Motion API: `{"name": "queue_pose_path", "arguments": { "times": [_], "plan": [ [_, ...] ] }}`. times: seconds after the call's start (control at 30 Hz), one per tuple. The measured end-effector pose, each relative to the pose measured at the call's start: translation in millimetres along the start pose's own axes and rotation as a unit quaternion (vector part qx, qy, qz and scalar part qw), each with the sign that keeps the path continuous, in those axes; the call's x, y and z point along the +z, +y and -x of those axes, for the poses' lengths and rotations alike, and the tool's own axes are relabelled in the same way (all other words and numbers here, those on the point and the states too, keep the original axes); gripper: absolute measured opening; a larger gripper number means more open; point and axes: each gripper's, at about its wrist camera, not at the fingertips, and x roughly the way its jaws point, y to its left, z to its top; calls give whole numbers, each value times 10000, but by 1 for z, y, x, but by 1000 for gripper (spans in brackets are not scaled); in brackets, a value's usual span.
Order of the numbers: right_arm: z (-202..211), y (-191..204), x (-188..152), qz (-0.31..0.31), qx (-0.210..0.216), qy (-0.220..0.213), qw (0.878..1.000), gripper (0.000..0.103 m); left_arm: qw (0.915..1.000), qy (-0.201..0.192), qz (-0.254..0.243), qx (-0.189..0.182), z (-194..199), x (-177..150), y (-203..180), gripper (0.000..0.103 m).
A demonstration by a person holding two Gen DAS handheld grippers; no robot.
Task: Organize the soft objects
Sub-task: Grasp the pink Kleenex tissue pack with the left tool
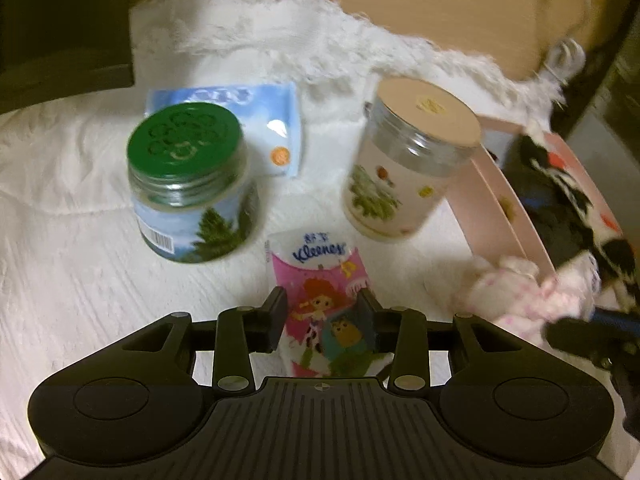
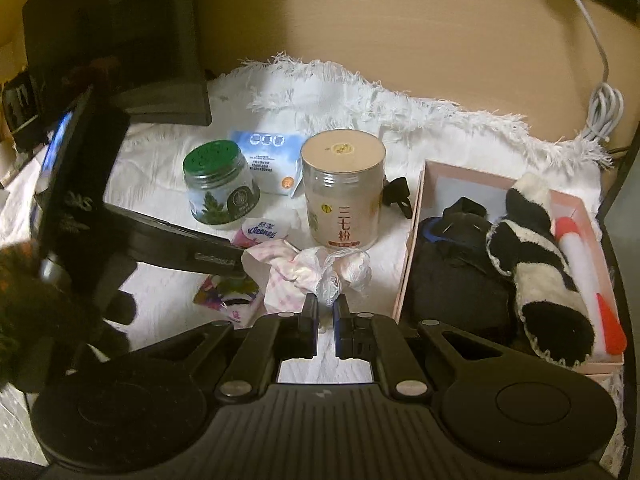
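Note:
My left gripper (image 1: 323, 316) is shut on a pink Kleenex tissue pack (image 1: 320, 280) with cartoon print, held just above the white cloth. The pack also shows in the right wrist view (image 2: 262, 233), behind the left gripper's body (image 2: 80, 184). My right gripper (image 2: 326, 322) is nearly closed on the lace edge of a pink-and-white crumpled cloth (image 2: 316, 270). That cloth shows in the left wrist view (image 1: 520, 292) beside the box. A pink box (image 2: 412, 248) on the right holds a black-and-white plush (image 2: 536, 272) and a dark soft item (image 2: 456, 264).
A green-lidded jar (image 2: 218, 184), a tall beige-lidded jar (image 2: 342, 192) and a blue tissue pack (image 2: 268, 156) stand on the white fringed cloth (image 2: 360, 96). A small colourful packet (image 2: 226, 292) lies near the front. A white cable (image 2: 600, 108) hangs at the back right.

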Motion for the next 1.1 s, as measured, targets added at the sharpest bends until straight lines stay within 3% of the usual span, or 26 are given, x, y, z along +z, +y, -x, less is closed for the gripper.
{"name": "queue_pose_path", "arguments": {
  "times": [0.17, 0.4, 0.53, 0.7, 1.1],
  "plan": [
    [1, 7, -6, 35, 29, 22, 10000, 8, 9998, 26, -13, 221, -6, -2, 2, 60],
    [-2, 17, -21, 114, -50, 122, 9998, 8, 9990, 60, 342, -268, -15, 0, 11, 61],
    [-2, 16, -25, 36, -98, 211, 9997, 8, 9987, -65, 329, -393, -14, -6, 8, 58],
    [-3, 18, -21, 116, -176, 262, 9994, 8, 9950, -239, 614, -756, 1, -26, 25, 40],
    [-29, 37, 1, 371, 167, 82, 9991, 11, 9932, -316, 1094, -257, 42, -62, 76, 33]
  ]
}}
